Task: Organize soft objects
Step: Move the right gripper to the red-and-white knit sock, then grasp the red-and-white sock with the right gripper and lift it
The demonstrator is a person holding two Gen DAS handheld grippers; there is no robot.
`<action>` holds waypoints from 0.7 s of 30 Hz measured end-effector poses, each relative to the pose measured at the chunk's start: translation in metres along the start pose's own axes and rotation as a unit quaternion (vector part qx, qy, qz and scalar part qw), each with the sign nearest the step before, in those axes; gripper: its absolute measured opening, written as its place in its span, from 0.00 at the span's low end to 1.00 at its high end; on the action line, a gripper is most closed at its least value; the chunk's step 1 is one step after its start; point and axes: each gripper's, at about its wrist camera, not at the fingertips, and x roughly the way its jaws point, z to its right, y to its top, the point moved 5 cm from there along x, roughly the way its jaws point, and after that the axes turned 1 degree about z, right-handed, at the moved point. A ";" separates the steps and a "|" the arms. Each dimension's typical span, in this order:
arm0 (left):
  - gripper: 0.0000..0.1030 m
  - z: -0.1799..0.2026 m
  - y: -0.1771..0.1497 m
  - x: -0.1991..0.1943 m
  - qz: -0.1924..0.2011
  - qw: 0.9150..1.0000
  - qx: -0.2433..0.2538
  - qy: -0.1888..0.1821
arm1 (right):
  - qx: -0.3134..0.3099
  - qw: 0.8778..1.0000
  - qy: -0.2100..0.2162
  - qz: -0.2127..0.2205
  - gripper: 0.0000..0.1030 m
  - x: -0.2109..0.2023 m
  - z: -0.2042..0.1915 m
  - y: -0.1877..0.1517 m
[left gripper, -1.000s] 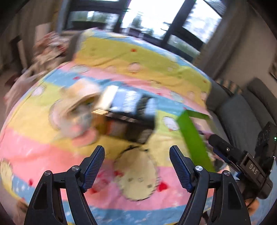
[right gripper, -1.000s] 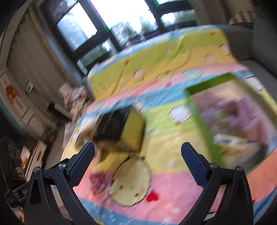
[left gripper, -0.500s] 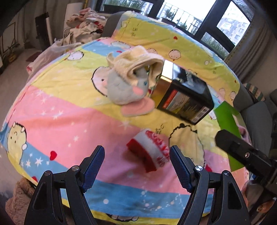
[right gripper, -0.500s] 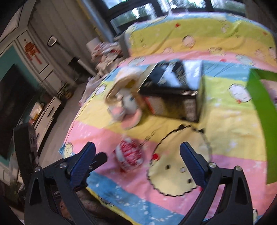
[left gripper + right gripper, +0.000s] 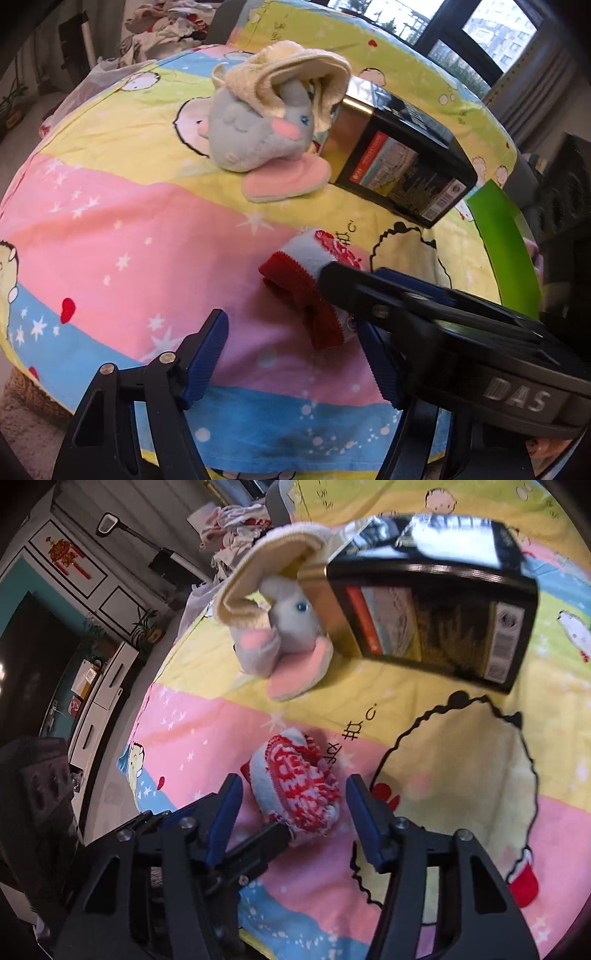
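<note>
Cartoon-print bedsheet (image 5: pixel 110 229) in pink, yellow and blue stripes covers the work surface; windows and a cluttered room are seen behind. A red-and-white sock bundle (image 5: pixel 295 786) lies on the pink stripe near the front edge. Further back a grey plush toy (image 5: pixel 258 140) sits under a cream cloth (image 5: pixel 288 70), touching a black box (image 5: pixel 402 162). A green bin (image 5: pixel 506 254) is partly seen at the right edge of the left wrist view.

The right gripper (image 5: pixel 291 808) is spread, its blue pads either side of the sock bundle; contact with the pads cannot be confirmed. In the left wrist view the right gripper (image 5: pixel 369 291) is seen crossing in front, over the bundle. The left gripper (image 5: pixel 295 358) is also spread and holds nothing, hovering just behind the bundle.

Step in hand is judged to be the grasp of the sock bundle by the right gripper. For a good grasp, the pads should be lowered until the bundle's widest part sits between them, then closed firmly, since knit fabric compresses and a shallow pinch may catch only a loose fold. The sheet should not be pinched along with it. The left gripper should be kept back to avoid collision, as the two tools are very near. The green bin is probably the destination.
</note>
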 end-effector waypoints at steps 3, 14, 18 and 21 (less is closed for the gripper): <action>0.60 0.004 0.000 0.003 0.001 1.000 0.004 -0.015 | 0.005 1.000 0.001 -0.011 0.49 0.007 0.003 0.000; 0.23 0.021 0.000 0.003 0.012 0.998 0.024 -0.053 | -0.011 1.000 0.017 -0.006 0.39 0.009 0.003 -0.001; 0.21 0.028 0.002 -0.005 0.027 0.997 0.036 -0.057 | -0.011 1.000 0.017 0.006 0.38 -0.002 0.002 0.000; 0.21 0.039 0.007 -0.017 0.049 0.995 0.055 -0.066 | -0.016 0.999 0.012 0.031 0.38 -0.017 0.000 0.004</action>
